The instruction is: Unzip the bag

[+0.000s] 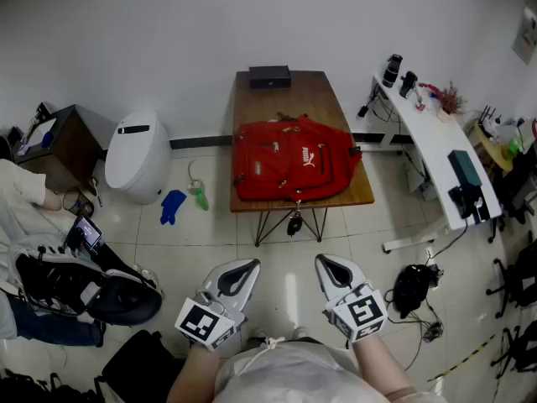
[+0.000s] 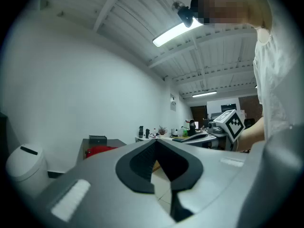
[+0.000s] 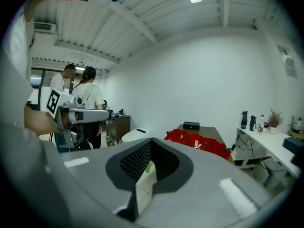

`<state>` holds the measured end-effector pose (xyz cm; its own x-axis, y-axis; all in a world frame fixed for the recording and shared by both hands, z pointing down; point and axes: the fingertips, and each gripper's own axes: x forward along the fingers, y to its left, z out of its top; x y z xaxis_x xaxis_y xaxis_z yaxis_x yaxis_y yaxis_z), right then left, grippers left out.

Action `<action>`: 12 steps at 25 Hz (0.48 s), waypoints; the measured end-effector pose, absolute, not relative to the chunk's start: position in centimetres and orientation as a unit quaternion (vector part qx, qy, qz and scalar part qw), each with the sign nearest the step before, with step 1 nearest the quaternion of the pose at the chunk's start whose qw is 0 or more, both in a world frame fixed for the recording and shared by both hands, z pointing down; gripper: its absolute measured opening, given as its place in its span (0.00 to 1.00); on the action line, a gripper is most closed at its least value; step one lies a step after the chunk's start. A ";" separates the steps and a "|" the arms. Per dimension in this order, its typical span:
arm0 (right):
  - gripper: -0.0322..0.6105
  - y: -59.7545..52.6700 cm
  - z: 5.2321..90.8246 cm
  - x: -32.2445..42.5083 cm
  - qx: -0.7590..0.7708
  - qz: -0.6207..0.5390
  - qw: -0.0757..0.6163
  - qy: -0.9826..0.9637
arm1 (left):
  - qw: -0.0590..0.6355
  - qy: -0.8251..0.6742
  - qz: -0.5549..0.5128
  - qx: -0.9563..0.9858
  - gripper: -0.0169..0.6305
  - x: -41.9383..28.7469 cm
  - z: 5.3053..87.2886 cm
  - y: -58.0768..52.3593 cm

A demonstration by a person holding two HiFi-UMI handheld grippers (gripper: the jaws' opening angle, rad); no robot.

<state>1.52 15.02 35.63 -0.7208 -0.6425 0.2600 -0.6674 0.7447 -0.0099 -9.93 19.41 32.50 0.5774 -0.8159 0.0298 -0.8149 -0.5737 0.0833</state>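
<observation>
A red backpack [image 1: 294, 159] lies flat on a small wooden table [image 1: 357, 193] ahead of me in the head view. It shows far off as a red shape in the left gripper view [image 2: 99, 150] and in the right gripper view [image 3: 197, 141]. Both grippers hang close to my body, well short of the table and over the tiled floor. My left gripper [image 1: 237, 269] has its jaw tips together with nothing between them, as the left gripper view shows [image 2: 156, 144]. My right gripper [image 1: 334, 265] is likewise shut and empty [image 3: 152, 140].
A black box [image 1: 269, 76] sits at the table's far end. Left of the table stand a white bin [image 1: 137, 154] and a blue cloth [image 1: 172, 206]. A white desk [image 1: 436, 141] runs along the right. Black bags [image 1: 84, 288] lie on the floor. Two people [image 3: 88, 103] stand behind.
</observation>
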 end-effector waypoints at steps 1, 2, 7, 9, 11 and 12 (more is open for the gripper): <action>0.05 14.6 36.1 1.4 0.356 0.053 0.119 -0.925 | 0.047 -0.457 -0.005 0.888 0.04 -10.3 33.0 19.2; 0.05 14.3 36.6 1.3 0.358 0.053 0.117 -0.925 | 0.050 -0.455 -0.004 0.889 0.04 -10.7 33.4 19.0; 0.05 12.8 38.2 0.6 0.363 0.054 0.124 -0.922 | 0.071 -0.453 -0.003 0.889 0.04 -12.2 35.4 17.7; 0.05 12.0 38.8 0.8 0.370 0.072 0.127 -0.918 | 0.082 -0.451 -0.007 0.889 0.04 -12.1 35.8 16.9; 0.05 10.9 39.7 1.1 0.377 0.089 0.132 -0.912 | 0.087 -0.446 -0.002 0.891 0.04 -11.7 36.4 15.8; 0.05 10.2 40.3 1.2 0.378 0.092 0.135 -0.911 | 0.085 -0.442 0.003 0.893 0.04 -11.5 36.7 15.0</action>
<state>1.21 10.17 40.28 -0.6779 -0.6642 0.3151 -0.7138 0.6972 -0.0660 -11.49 15.04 36.74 0.6094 -0.7888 0.0806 -0.7897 -0.5948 0.1502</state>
